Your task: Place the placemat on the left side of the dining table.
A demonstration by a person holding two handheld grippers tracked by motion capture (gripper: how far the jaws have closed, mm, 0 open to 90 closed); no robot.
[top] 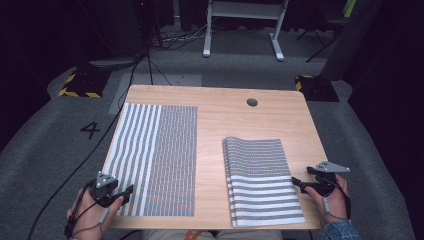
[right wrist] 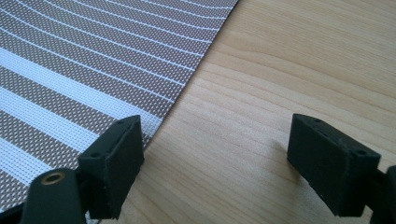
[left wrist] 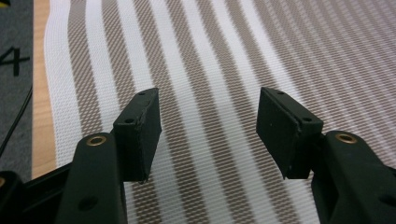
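The flat striped mat [top: 156,160] lies spread on the left half of the wooden table [top: 220,120], its long side running from the near edge toward the far edge. My left gripper [top: 120,192] sits at that mat's near left corner, and in the left gripper view its jaws stand wide apart just over the weave [left wrist: 205,70], holding nothing.

To the right of that mat, across a strip of bare wood, lies the folded striped mat [top: 261,180], doubled over with its fold toward the far side and its near end at the table's front edge. My right gripper [top: 298,183] is at the right edge of the folded mat, well apart from the flat mat. Its jaws are spread wide too, empty, one over the mat's border [right wrist: 84,93] and the other over bare wood.

Beyond both mats, a round cable hole [top: 252,102] sits near the table's far edge. Nothing lies between either gripper and its mat. Left of the flat mat, past the table edge, a black cable [top: 90,155] trails over the grey carpet beside a painted number 4 [top: 90,130]. A white desk frame [top: 245,25] stands farther back.
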